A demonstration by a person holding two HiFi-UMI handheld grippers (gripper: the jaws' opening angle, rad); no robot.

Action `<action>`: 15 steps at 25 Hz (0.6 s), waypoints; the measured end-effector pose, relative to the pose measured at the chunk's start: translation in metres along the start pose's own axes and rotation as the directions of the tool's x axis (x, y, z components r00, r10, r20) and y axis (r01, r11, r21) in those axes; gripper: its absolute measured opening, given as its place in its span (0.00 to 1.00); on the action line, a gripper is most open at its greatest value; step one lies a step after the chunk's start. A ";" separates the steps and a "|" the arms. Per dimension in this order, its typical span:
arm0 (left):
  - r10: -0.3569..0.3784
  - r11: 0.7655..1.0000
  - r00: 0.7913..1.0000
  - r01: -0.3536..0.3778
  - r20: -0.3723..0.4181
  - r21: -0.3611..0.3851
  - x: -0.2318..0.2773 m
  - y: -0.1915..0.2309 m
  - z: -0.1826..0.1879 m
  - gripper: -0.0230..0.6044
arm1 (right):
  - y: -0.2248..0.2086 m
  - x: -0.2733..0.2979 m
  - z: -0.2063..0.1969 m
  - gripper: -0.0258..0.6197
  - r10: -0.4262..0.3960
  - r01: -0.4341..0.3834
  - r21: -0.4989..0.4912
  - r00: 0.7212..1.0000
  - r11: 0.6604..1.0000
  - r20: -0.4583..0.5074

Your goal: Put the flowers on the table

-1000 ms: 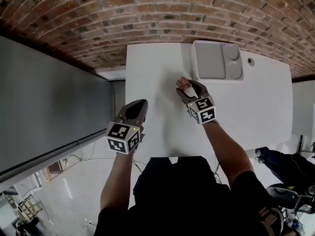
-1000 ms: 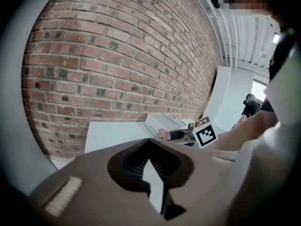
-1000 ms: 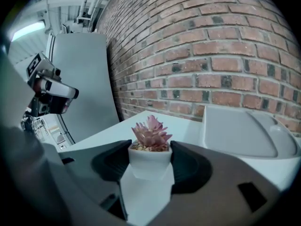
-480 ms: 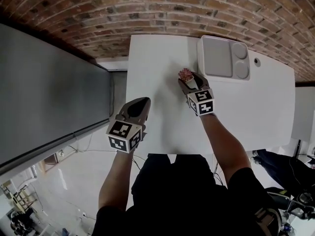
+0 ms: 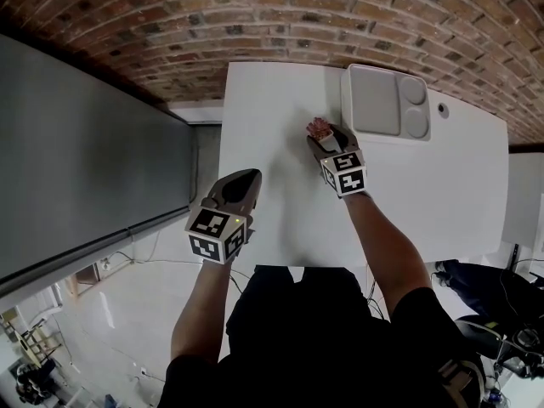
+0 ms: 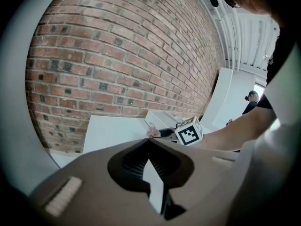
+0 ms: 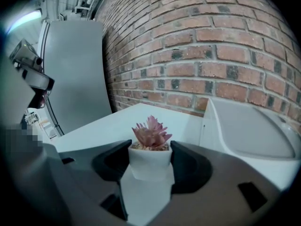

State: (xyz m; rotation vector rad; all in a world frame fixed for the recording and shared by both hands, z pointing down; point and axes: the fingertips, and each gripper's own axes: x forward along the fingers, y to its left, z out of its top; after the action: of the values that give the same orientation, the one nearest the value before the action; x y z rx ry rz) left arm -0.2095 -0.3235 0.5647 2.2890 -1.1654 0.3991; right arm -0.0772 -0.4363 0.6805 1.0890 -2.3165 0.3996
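Observation:
A small white pot with a pink succulent [image 7: 150, 157] sits between the jaws of my right gripper [image 7: 150, 163], which press on both its sides. In the head view this flower pot [image 5: 319, 128] is over the white table [image 5: 272, 100], just left of the tray, with the right gripper [image 5: 328, 141] behind it. I cannot tell whether the pot's base touches the table. My left gripper [image 5: 240, 187] hangs at the table's left front edge, its jaw tips together and empty. The left gripper view looks past its own gripper [image 6: 148, 141] to the pot [image 6: 153, 133].
A pale grey sectioned tray [image 5: 380, 100] lies at the table's far side, right of the pot, also in the right gripper view [image 7: 254, 126]. A small round object [image 5: 442, 107] lies beside it. A brick surface [image 5: 255, 15] runs beyond, and a grey panel [image 5: 85, 160] stands left.
My right gripper has carried the pot a little farther from me, toward the tray's near left corner. The left gripper has stayed put.

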 end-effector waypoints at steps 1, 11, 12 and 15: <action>0.000 1.000 1.000 -0.001 0.001 0.001 0.000 0.000 0.001 0.05 | -0.001 -0.002 -0.001 0.42 -0.003 0.003 0.001 1.000 1.000 -0.001; -0.003 1.000 1.000 0.003 0.001 0.004 0.000 -0.009 0.001 0.05 | -0.001 -0.020 -0.023 0.42 0.002 -0.002 0.002 0.999 1.000 -0.048; -0.006 1.000 1.000 0.006 -0.002 0.004 0.000 -0.010 0.001 0.05 | 0.000 -0.020 -0.024 0.42 0.007 -0.007 0.002 0.998 1.000 -0.055; -0.010 1.000 1.000 0.010 -0.006 0.004 0.001 -0.014 0.000 0.05 | 0.002 -0.020 -0.025 0.42 0.024 -0.024 -0.004 0.997 1.000 -0.068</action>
State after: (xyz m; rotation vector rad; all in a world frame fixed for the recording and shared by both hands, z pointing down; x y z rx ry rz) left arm -0.1982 -0.3171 0.5607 2.2940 -1.1512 0.4048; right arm -0.0597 -0.4107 0.6886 1.0310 -2.2718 0.4334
